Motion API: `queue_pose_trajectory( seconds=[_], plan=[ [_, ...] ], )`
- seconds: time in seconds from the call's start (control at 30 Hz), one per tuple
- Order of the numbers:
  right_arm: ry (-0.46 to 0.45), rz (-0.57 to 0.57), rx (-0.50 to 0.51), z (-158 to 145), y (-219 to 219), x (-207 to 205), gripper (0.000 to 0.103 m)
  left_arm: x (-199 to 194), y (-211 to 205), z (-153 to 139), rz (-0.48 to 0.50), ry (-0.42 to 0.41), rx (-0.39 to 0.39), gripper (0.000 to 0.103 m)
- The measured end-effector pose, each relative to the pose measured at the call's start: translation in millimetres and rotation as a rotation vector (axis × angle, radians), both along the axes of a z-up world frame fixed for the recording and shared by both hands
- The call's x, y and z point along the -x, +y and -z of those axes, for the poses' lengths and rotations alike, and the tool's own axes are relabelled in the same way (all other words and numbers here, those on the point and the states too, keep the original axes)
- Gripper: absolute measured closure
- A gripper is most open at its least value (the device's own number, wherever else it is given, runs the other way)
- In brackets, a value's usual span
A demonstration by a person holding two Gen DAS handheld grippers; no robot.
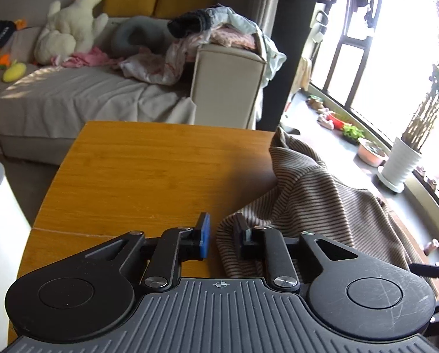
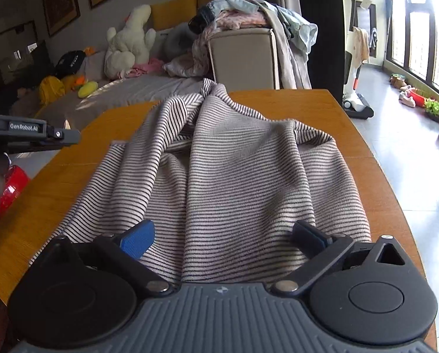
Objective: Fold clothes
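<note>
Right wrist view: the striped garment (image 2: 234,161) lies rumpled along the middle of the wooden tabletop (image 2: 322,108). It runs from the near edge up to the far edge, with bare wood on both sides of it. The right claw (image 2: 231,238) hovers over the near hem with its jaws wide and nothing gripped between them; the cloth only passes underneath.

In the left wrist view, the left claw (image 1: 224,234) is narrow. The left border of the garment is between its fingers and lies against the right finger. A thin slit of tabletop shows beside the blue pad (image 1: 204,232), so I judge the pinch to be light and not deep.

The step in hand seems to be taking two points of the garment to spread it flat before the first fold. To do it well, the right claw should come down on the near hem and take only one layer. It should close fully before any lifting. The left claw needs a deeper bite, or the border may slip out. After that, both hands should pull apart evenly and keep the cloth low over the tabletop, so the creases in the middle open out.
</note>
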State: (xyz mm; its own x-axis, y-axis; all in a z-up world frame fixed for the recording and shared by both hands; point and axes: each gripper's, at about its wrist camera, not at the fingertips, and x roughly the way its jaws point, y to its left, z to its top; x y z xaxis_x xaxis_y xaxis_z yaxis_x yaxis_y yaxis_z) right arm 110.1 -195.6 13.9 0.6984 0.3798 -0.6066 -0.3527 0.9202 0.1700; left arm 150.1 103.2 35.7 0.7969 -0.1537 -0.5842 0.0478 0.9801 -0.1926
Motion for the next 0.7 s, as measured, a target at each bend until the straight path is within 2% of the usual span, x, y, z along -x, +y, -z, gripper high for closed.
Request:
queue_pose_trajectory(
  seconds=[0.03, 0.07, 0.13, 0.23, 0.27, 0.3, 0.37, 0.4, 0.47, 0.53, 0.63, 0.7],
  plan=[
    [-0.010, -0.021, -0.022, -8.9, 2.4, 4.1, 0.024, 3.1, -2.9, 2.2, 0.016, -0.001, 0.003, 0.059],
    [-0.018, -0.043, -0.045, -17.6, 5.0, 8.0, 0.033, 5.8, -4.9, 7.7, 0.029, 0.005, 0.011, 0.057],
    [0.002, -0.092, -0.092, -25.6, 12.2, 11.3, 0.034, 7.0, -8.1, 18.2, 0.054, 0.030, 0.027, 0.054],
    [0.092, -0.141, -0.125, -13.1, 31.1, 1.3, 0.036, 8.3, -6.6, 31.7, 0.080, 0.060, 0.054, 0.046],
    [0.121, -0.149, -0.121, -5.9, 38.2, -4.2, 0.042, 10.3, -5.1, 34.7, 0.085, 0.062, 0.060, 0.044],
    [0.158, -0.162, -0.110, 1.1, 46.7, -12.3, 0.062, 11.7, -1.6, 34.1, 0.085, 0.056, 0.068, 0.040],
    [0.207, -0.184, -0.091, 9.1, 63.6, -29.1, 0.084, 14.5, 5.5, 32.7, 0.086, 0.044, 0.084, 0.031],
    [0.198, -0.203, -0.079, 4.1, 71.1, -37.1, 0.092, 16.0, 9.0, 32.0, 0.087, 0.038, 0.093, 0.027],
    [0.153, -0.238, -0.075, -15.4, 85.3, -56.0, 0.097, 19.6, 18.9, 25.7, 0.098, 0.006, 0.105, 0.020],
    [0.095, -0.265, -0.092, -41.8, 101.7, -81.0, 0.097, 21.7, 25.4, 22.0, 0.115, -0.031, 0.116, 0.009],
    [0.017, -0.296, -0.109, -72.6, 136.5, -126.7, 0.098, 17.9, 24.8, 21.3, 0.153, -0.052, 0.147, 0.007],
    [0.003, -0.327, -0.109, -79.9, 157.4, -152.1, 0.098, 7.8, 19.8, 24.1, 0.156, -0.039, 0.140, 0.006]
  ],
)
